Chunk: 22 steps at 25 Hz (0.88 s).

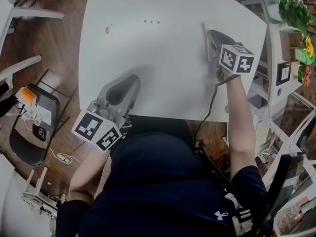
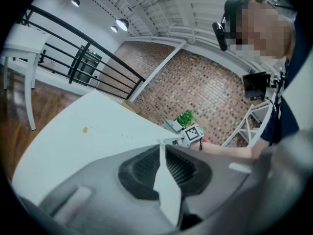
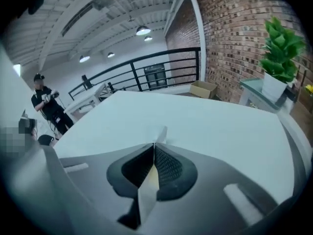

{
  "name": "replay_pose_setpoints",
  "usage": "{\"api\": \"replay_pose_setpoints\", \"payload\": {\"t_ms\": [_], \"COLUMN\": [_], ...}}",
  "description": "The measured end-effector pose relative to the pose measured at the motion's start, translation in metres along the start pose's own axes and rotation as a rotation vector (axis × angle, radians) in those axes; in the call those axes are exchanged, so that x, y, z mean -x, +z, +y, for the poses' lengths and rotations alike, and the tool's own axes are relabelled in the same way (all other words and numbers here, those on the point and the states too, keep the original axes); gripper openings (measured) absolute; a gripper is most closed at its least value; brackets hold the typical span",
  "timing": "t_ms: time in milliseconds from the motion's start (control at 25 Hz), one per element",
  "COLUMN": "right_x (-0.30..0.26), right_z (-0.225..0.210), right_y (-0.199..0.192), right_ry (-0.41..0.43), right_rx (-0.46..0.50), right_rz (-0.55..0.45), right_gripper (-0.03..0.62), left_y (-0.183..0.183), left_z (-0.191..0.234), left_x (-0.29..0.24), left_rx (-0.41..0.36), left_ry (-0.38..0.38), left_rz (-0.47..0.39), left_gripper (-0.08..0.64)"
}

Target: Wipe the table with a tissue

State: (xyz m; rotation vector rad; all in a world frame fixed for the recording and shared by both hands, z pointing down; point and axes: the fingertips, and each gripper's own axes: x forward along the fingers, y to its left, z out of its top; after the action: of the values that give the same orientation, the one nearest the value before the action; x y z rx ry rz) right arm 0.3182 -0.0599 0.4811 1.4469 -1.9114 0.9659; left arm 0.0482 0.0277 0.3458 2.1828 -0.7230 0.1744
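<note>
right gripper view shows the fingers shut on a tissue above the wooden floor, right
No: the right gripper has its fingers shut on the tissue above the white table, not the floor. The right gripper view shows it.

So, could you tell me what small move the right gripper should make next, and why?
Probably lower the right gripper and sweep left: its jaws are shut on the tissue, and three specks and a yellowish spot sit on the table to its left.
</note>
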Motion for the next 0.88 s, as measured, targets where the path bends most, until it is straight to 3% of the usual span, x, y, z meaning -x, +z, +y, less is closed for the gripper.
{"api": "replay_pose_setpoints", "payload": {"t_ms": [160,440,680,880], "right_x": [-0.022,-0.044,-0.050,-0.052], "right_z": [0.002,0.046,0.075,0.085], "right_y": [-0.017,-0.015,-0.018,-0.018], "right_ry": [-0.034,0.010,0.050,0.090], "right_rx": [0.076,0.146,0.157,0.080], "right_rz": [0.099,0.117,0.118,0.109], "right_gripper": [0.014,0.014,0.014,0.014], "left_y": [-0.004,-0.003,0.001,0.004], "left_z": [-0.005,0.010,0.018,0.025], "left_x": [0.000,0.013,0.018,0.022], "left_rx": [0.005,0.022,0.034,0.034], "left_ry": [-0.001,0.040,0.044,0.042], "left_rz": [0.006,-0.014,-0.025,-0.025], "left_gripper": [0.034,0.034,0.032,0.032]}}
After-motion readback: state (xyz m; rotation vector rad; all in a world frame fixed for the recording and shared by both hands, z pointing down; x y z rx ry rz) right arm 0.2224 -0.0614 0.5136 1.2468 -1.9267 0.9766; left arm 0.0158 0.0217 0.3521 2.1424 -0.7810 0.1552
